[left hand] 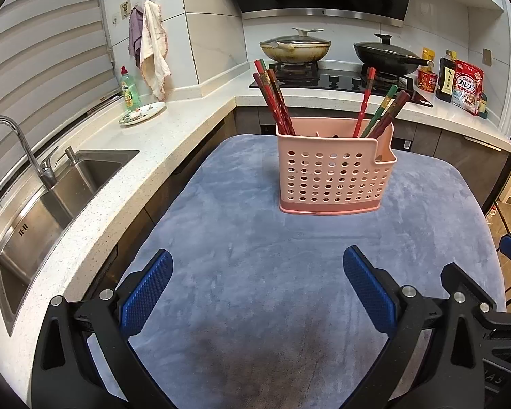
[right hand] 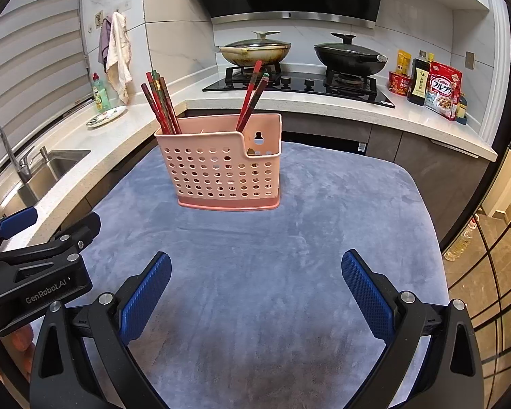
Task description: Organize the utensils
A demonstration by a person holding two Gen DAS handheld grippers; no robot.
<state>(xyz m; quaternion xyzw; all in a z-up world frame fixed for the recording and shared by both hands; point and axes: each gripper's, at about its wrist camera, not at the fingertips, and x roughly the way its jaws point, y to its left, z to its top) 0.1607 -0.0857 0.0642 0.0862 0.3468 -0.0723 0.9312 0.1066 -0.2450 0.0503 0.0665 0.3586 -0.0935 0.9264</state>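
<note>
Left gripper (left hand: 257, 272) and right gripper (right hand: 255, 272) side by side, level, low over the blue cloth (left hand: 242, 238), jaws spread wide, empty. Ahead, well apart: pink holder (left hand: 334, 173) upright on the cloth, chopsticks (left hand: 276, 102) leaning at both ends inside.

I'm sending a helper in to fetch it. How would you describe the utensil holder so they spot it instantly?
Find the blue-grey cloth covering the table in front of the stove. On its far half stands the utensil holder, a pink plastic basket. It alone has walls dotted with round holes and holds red chopsticks.
</note>
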